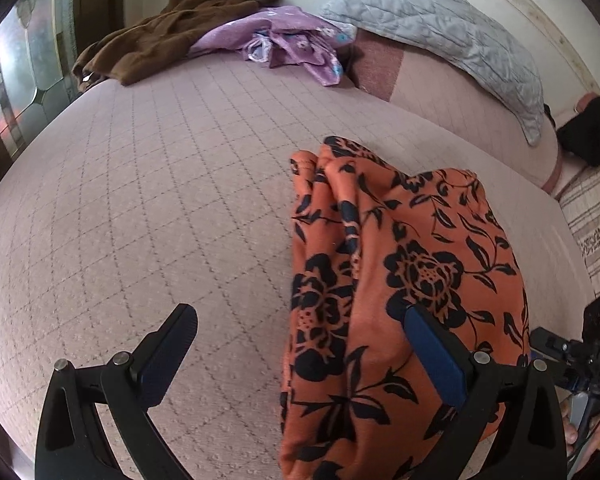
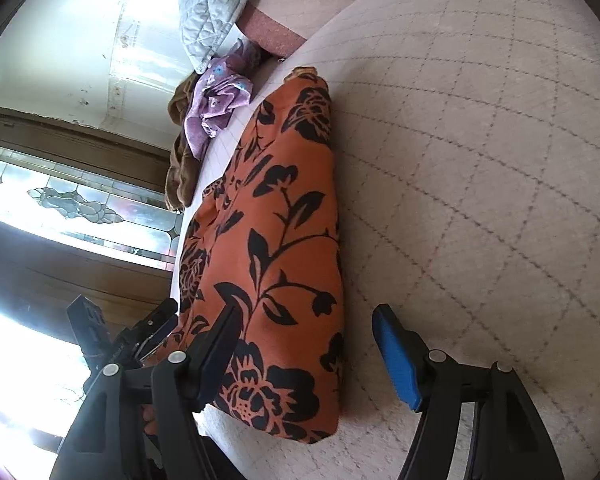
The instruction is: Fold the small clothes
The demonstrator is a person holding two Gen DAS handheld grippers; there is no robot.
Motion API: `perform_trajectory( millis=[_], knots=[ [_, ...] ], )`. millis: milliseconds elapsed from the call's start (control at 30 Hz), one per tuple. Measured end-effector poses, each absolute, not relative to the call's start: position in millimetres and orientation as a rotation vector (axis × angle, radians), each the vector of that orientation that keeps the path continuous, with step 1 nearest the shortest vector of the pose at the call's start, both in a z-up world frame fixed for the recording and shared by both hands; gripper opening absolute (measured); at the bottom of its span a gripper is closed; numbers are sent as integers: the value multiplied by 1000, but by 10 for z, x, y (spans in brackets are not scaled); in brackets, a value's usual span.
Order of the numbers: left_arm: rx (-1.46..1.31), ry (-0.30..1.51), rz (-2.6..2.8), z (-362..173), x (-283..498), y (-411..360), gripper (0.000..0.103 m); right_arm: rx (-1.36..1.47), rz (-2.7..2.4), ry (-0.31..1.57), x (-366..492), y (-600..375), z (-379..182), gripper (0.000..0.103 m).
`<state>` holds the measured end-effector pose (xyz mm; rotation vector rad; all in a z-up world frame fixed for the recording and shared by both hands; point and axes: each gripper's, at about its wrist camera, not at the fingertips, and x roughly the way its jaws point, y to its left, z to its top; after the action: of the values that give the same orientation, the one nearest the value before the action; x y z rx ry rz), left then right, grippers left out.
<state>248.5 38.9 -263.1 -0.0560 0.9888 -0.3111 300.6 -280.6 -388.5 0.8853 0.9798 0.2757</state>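
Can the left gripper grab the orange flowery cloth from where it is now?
Probably yes. The left gripper is open, and the orange cloth already lies between its fingers, against the right one. Nothing blocks it.

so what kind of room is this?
Most likely a bedroom: the orange flowered garment lies on a quilted bedspread, a grey pillow leans at the wall, and more clothes are heaped at the far edge.

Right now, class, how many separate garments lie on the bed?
3. The orange floral garment lies nearest, by the grippers. The purple garment is bunched at the far edge beside the pillow. The brown garment lies next to it. More could be hidden underneath.
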Motion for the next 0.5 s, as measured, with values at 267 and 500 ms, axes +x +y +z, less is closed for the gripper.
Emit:
perform_trajectory(
  millis=[267,500],
  knots=[
    [-61,1019,-331,-2674,2506,341,103,848,309,996,3316,-2543,-3895,76],
    [-80,1061,-360,-2754,2562,258,103,881,344,987,3501,-2531,-3951,77]
  ],
)
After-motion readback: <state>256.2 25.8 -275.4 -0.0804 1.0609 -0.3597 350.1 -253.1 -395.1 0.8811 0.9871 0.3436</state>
